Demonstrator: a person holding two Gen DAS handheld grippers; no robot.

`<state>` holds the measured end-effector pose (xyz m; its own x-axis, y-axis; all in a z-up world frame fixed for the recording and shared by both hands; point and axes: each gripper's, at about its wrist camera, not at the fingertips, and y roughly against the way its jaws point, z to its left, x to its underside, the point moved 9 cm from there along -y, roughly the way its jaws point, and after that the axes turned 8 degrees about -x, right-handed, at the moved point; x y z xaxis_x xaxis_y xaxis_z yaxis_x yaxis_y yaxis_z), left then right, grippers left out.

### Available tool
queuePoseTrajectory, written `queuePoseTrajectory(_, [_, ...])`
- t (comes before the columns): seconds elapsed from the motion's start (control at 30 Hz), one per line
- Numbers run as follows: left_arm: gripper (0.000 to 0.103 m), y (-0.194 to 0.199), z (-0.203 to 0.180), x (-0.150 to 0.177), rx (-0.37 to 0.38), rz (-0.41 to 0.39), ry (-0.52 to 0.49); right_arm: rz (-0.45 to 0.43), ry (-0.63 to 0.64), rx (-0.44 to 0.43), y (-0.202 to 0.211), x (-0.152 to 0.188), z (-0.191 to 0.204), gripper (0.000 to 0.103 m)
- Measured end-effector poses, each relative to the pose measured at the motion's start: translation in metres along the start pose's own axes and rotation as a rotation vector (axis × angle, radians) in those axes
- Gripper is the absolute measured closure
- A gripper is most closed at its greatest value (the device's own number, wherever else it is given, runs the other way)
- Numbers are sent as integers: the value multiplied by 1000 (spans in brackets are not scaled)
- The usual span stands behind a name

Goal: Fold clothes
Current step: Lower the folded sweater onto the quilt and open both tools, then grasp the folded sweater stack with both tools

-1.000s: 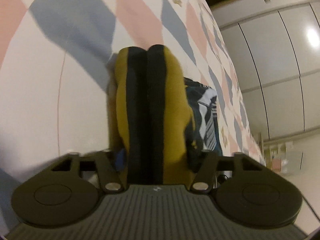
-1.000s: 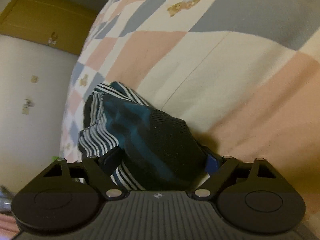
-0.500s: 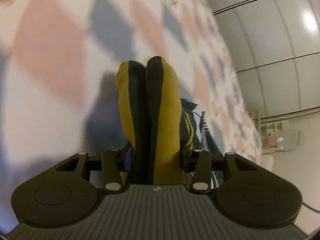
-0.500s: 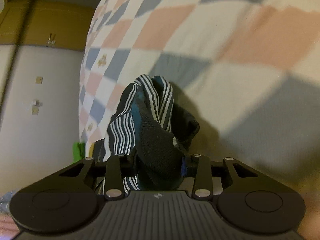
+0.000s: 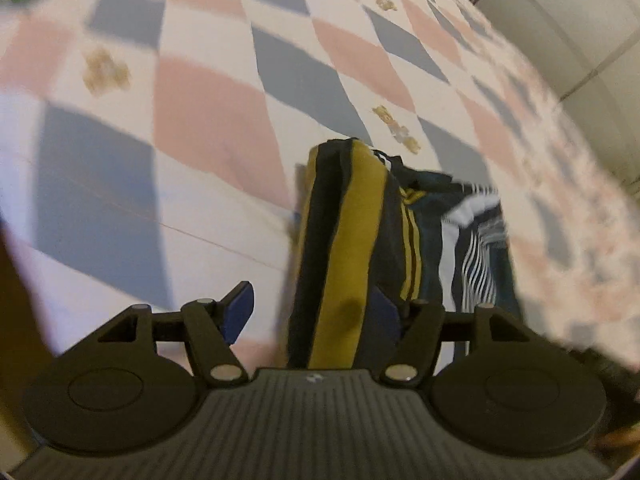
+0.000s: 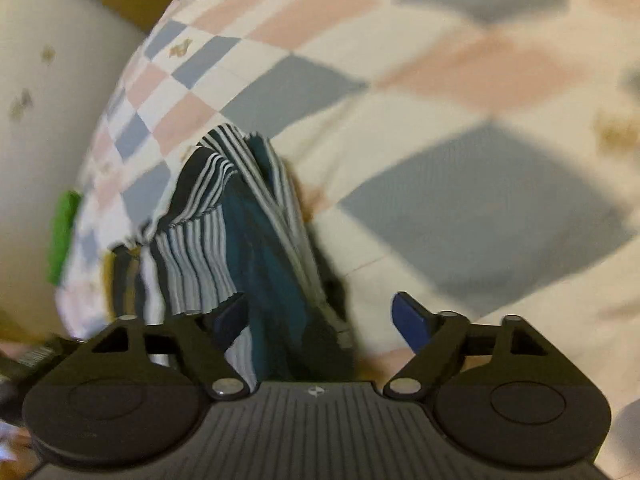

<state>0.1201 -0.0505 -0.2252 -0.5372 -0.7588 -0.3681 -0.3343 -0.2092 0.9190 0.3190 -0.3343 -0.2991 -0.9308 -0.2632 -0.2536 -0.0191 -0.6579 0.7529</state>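
A garment of mustard, black, teal and white-striped fabric lies bunched on a checked quilt. In the left wrist view its mustard-and-black edge (image 5: pixel 344 240) stands between the fingers of my left gripper (image 5: pixel 312 316), which is open, the cloth against the right pad. In the right wrist view the striped teal part (image 6: pixel 244 232) rises between the fingers of my right gripper (image 6: pixel 320 320), which is open, the cloth against the left pad.
The quilt (image 5: pixel 200 120) with pink, blue and white checks and small bear prints covers the bed. A green object (image 6: pixel 62 236) lies at the bed's far edge. White cupboard doors (image 5: pixel 580 40) stand beyond the bed.
Both grippers were shut on the garment half a second ago; now both are open and the cloth sits loose between the fingers. Both cameras have pulled back and up.
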Motion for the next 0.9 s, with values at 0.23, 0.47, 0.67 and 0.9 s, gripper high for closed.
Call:
queuePoseTrajectory(0.23, [33, 90, -45, 52, -146, -60, -120, 19, 153, -60, 46, 23, 40, 20])
queuePoseTrajectory(0.47, [33, 157, -79, 91, -161, -128, -155, -6, 254, -142, 109, 47, 82, 20])
queuePoseTrajectory(0.67, [30, 194, -95, 111, -176, -185, -194, -40, 313, -153, 150, 65, 93, 20])
queuePoseTrajectory(0.9, [29, 218, -101, 123, -176, -211, -238, -63, 304, -174, 169, 72, 93, 20])
